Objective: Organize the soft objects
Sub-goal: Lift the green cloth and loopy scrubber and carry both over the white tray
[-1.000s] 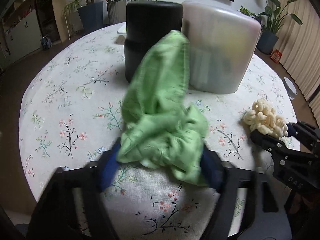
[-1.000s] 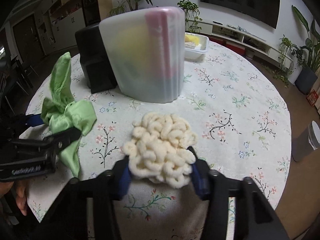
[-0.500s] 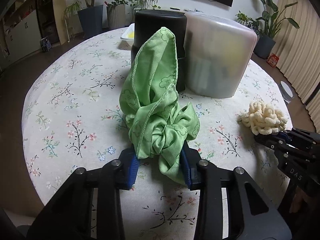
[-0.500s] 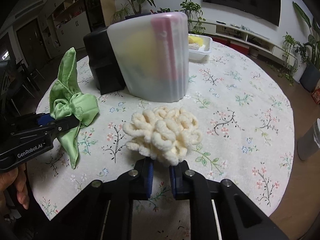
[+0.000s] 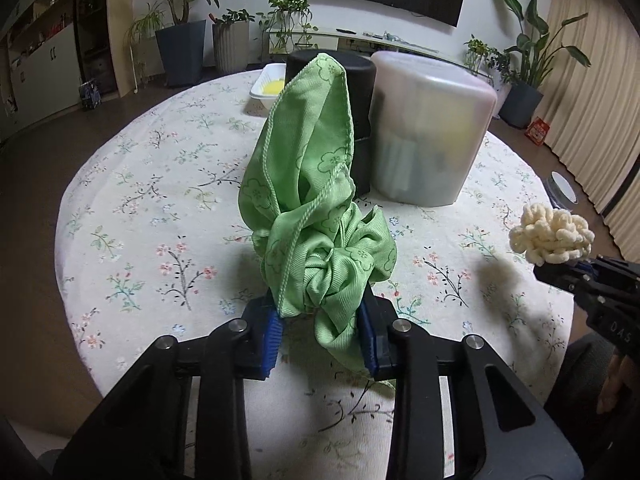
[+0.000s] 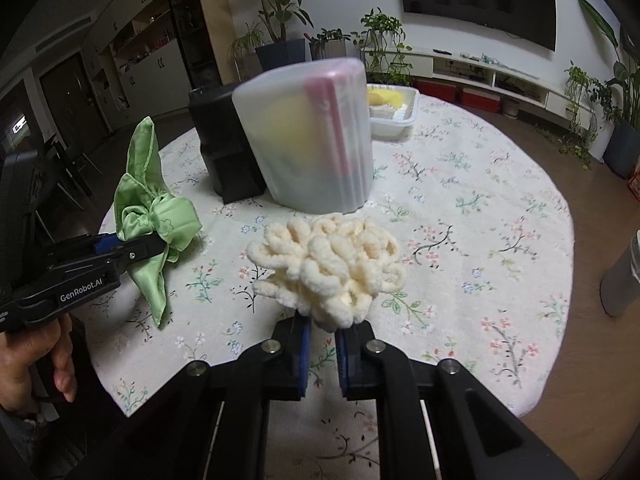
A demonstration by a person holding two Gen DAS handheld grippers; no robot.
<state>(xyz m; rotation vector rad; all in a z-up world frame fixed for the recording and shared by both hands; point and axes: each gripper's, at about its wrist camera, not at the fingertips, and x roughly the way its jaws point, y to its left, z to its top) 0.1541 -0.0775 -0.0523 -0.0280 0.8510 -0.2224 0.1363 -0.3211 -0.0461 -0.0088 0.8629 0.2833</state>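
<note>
While both black two-finger tools are hanging over the round table in its flower-print cloth, the left gripper is pinching a crumpled, shiny green cloth between its blue pads, jaws drawn in tight on the bunched fabric, one long corner standing up. The right gripper is squeezing the lower edge of a cream, loopy chenille scrunchie, jaws nearly together. Both soft pieces are sitting clear of the tabletop, in front of a frosted translucent plastic bin and a black cylindrical container beside it.
</note>
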